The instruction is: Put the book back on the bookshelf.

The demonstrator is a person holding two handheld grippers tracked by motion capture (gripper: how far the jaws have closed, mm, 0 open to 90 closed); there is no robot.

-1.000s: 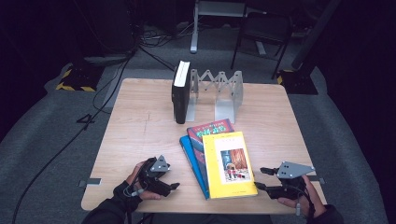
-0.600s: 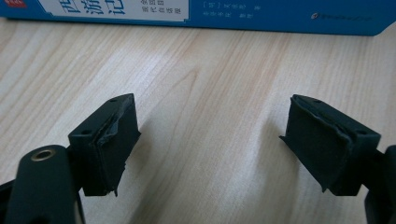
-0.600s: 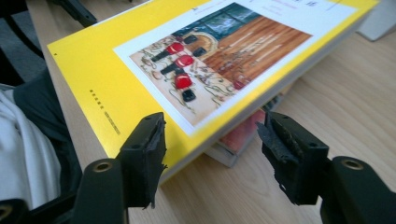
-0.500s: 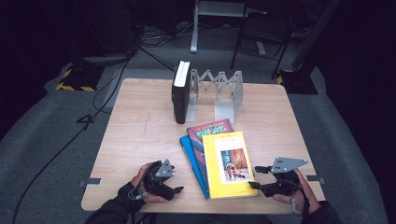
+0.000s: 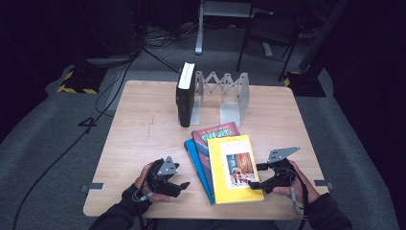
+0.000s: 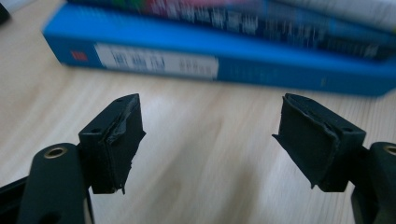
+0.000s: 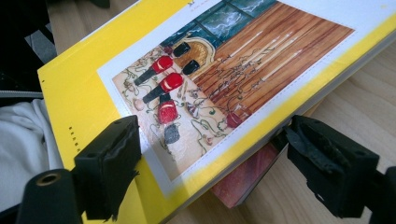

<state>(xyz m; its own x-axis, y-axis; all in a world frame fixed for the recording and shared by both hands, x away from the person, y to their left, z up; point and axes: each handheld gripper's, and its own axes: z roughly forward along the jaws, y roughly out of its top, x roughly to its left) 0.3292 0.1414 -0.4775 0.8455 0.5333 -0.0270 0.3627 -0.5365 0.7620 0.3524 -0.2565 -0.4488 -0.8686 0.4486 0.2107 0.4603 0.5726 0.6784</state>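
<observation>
Three books lie stacked at the table's front: a yellow book (image 5: 234, 167) on top, a red book (image 5: 215, 132) under it and a blue book (image 5: 196, 163) at the bottom. My left gripper (image 5: 179, 178) is open and faces the blue book's spine (image 6: 233, 60) from a short way off, with bare table between its jaws (image 6: 210, 135). My right gripper (image 5: 257, 176) is open at the yellow book's right edge. One of its jaws hangs over the yellow cover (image 7: 93, 79) and the other stands just off that edge (image 7: 212, 158), beside the red book (image 7: 243, 179).
A black book (image 5: 186, 93) stands upright in the left slot of a grey metal rack (image 5: 230, 93) at the table's back. Bare wood lies left of the stack. The table's front edge (image 5: 191, 213) runs close under both hands.
My left gripper has moved right, closer to the blue book's spine. My right gripper has moved left and now reaches the yellow book's edge. The books have not moved.
</observation>
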